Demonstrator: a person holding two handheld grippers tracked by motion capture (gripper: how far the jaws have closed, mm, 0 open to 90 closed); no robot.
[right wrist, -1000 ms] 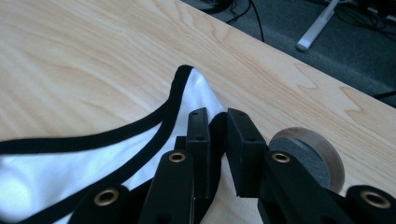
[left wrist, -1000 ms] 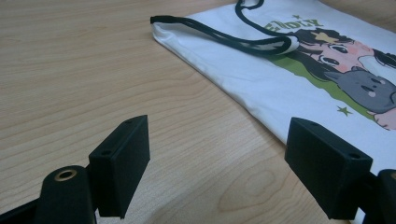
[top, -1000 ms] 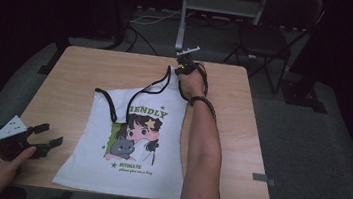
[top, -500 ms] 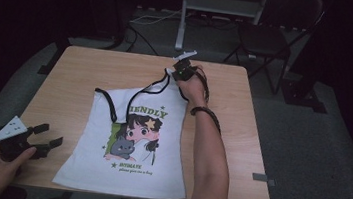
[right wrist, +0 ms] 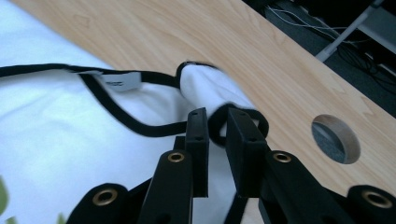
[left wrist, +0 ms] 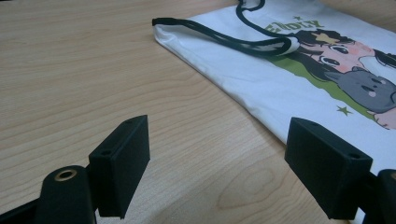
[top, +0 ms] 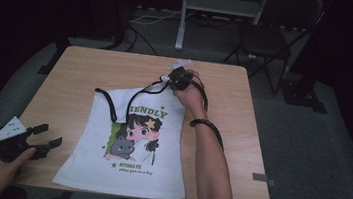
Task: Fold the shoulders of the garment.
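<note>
One white sleeveless top with black trim (top: 129, 144), spread mid-table, is pinched at its far shoulder strap by the right gripper (right wrist: 215, 126), presumably for folding; the left gripper (top: 44, 137) waits, jaws spread, near the front-left corner.

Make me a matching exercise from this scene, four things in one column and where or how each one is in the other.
1 left gripper
2 right gripper
3 tank top
4 cable hole

A spread flat on the table
B open, near the table's front left corner
C in the bare wood beside the strap
D shut on the shoulder strap

Pairs: 1-B, 2-D, 3-A, 4-C
</note>
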